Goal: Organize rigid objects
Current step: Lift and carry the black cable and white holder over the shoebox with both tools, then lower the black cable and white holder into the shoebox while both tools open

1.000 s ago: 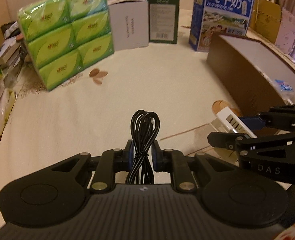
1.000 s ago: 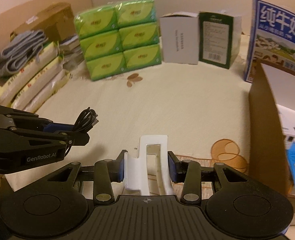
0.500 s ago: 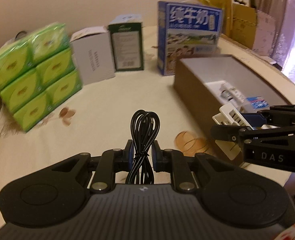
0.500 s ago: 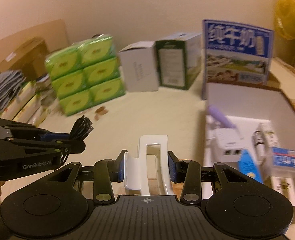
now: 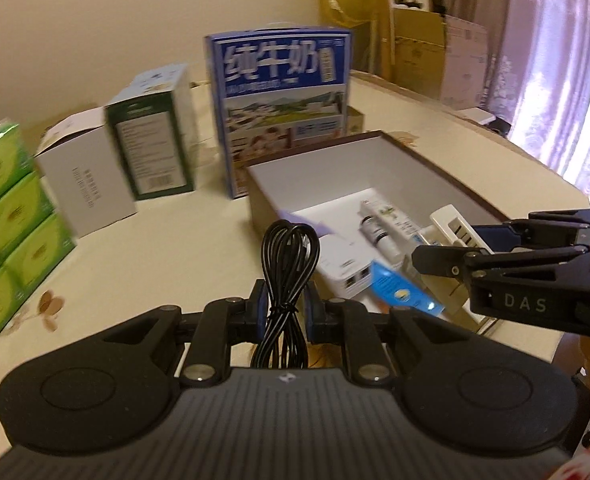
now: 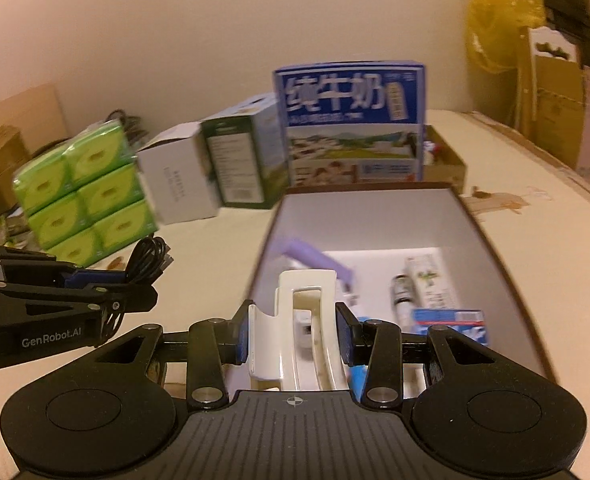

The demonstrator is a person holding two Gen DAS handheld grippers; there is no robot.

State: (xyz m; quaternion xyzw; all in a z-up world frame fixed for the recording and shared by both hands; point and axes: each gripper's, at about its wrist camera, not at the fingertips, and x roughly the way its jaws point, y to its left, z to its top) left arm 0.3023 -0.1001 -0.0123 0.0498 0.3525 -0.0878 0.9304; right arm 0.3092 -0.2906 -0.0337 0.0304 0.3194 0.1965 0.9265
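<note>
My left gripper [image 5: 282,308] is shut on a coiled black cable [image 5: 289,264], held above the table at the near left corner of the brown box [image 5: 261,208]. My right gripper [image 6: 295,336] is shut on a white plastic clip [image 6: 301,320] and hangs over the box's near end [image 6: 491,240]. Inside the box lie a white adapter [image 5: 345,264], a purple stick [image 6: 315,258], a tube [image 6: 427,280], a small dark bottle [image 6: 401,294] and a blue packet [image 5: 403,292]. The left gripper and cable [image 6: 149,260] show at left in the right wrist view; the right gripper [image 5: 455,248] shows at right in the left wrist view.
A blue milk carton [image 5: 281,108] stands behind the box. Left of it are a green box [image 5: 153,140], a white box [image 5: 83,184] and a green tissue pack [image 5: 11,240]. Cardboard boxes [image 5: 427,52] and a curtain [image 5: 555,60] lie at the right.
Both grippers have moved right and up together, from over the bare tablecloth to the brown box. The box's inside has come into view. Both grips are unchanged.
</note>
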